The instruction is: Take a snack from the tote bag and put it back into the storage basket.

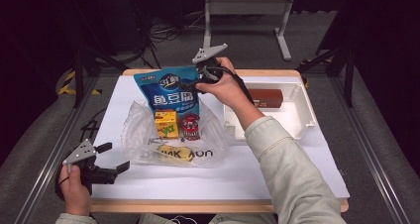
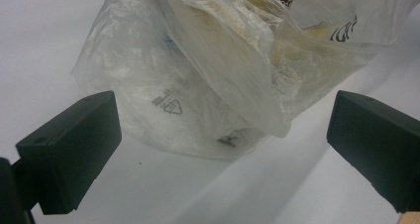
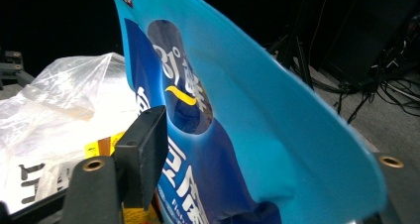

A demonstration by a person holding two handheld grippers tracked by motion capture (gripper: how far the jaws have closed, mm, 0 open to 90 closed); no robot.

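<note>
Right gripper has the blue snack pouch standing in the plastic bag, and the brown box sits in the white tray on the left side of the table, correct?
Not quite: the high view shows the white tray with the brown box on the table's right side. The rest holds.

White table (image 1: 297, 164) with a light wood edge showing at front and back. Grey carpeted floor (image 1: 257, 40) all round it. Beyond the right tongs (image 1: 198, 80), a grey metal stand (image 1: 247, 8) with two legs on the floor, tangled cables (image 1: 166, 33) left of it. Dark tripod legs (image 1: 81, 68) well behind the left tongs (image 1: 113, 157), yellow-black hazard tape (image 1: 67, 85) at their foot. Metal rails (image 1: 44, 164) run along both sides of the table. Far room is black, unlit; light falls on the table from above.
</note>
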